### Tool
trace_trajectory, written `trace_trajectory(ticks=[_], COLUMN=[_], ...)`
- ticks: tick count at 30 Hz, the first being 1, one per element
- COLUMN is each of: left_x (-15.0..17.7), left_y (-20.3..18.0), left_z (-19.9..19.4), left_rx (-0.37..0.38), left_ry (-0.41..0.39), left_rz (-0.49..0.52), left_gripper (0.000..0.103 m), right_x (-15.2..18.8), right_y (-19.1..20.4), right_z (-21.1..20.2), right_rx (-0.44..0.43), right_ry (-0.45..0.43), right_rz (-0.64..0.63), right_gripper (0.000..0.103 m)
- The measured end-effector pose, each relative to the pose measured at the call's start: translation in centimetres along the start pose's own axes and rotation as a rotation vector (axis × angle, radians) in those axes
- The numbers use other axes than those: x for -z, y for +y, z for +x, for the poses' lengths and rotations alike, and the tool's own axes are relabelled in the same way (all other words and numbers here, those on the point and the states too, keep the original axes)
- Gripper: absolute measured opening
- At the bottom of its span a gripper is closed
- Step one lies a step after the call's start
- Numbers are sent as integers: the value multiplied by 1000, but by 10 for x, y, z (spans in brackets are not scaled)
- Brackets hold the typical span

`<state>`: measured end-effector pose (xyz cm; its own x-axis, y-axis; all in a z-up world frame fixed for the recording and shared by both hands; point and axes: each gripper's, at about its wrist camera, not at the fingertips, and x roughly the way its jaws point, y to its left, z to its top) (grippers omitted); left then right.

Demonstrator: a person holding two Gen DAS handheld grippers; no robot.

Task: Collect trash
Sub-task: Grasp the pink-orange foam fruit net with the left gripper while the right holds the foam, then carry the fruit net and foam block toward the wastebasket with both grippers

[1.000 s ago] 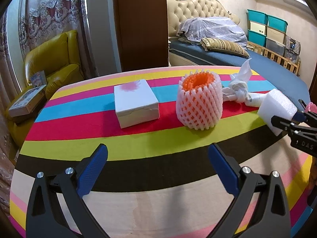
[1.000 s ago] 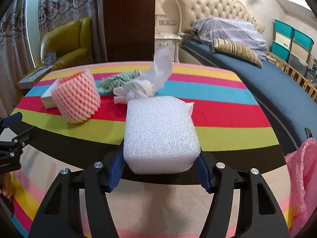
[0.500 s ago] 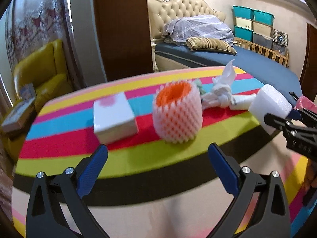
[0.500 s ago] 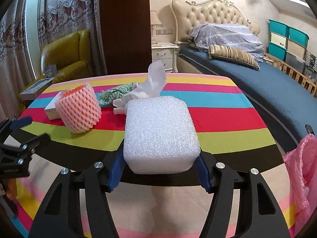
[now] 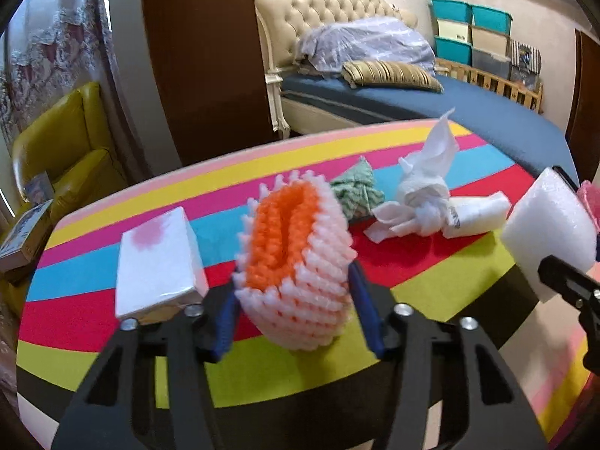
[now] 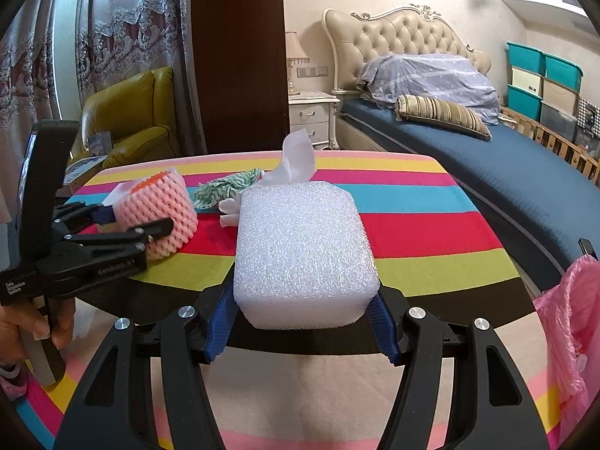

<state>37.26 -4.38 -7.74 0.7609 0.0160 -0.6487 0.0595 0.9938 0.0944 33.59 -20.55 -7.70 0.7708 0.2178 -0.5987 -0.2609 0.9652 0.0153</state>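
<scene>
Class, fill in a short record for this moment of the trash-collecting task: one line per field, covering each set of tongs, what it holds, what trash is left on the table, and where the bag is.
Left tongs: closed around the pink-and-orange foam fruit net
Right tongs: gripping the white foam block
Table: striped cloth
Left on table: white box, green crumpled wrapper, knotted white tissue
Pink bag: at the table's right edge

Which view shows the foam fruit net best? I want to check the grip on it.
The left wrist view: the foam fruit net fills the centre, squeezed between the left gripper pads. The right wrist view shows it small at the left, partly behind that gripper.
</scene>
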Motion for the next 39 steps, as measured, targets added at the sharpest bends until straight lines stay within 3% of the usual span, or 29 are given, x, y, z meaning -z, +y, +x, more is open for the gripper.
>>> trace_trajectory(ticks=[24, 39], left_x=[69, 75], left_y=[35, -3], left_z=[-93, -103], left_rx=[-12, 60], left_ry=[-54, -83], left_rz=[-84, 21], left_gripper=[43, 43], right_x=[5, 34], right_y=[11, 9], right_z=[-12, -50], right_rx=[-61, -48], right_ry=[32, 58], right_rz=[-8, -28], right_gripper=[60, 60])
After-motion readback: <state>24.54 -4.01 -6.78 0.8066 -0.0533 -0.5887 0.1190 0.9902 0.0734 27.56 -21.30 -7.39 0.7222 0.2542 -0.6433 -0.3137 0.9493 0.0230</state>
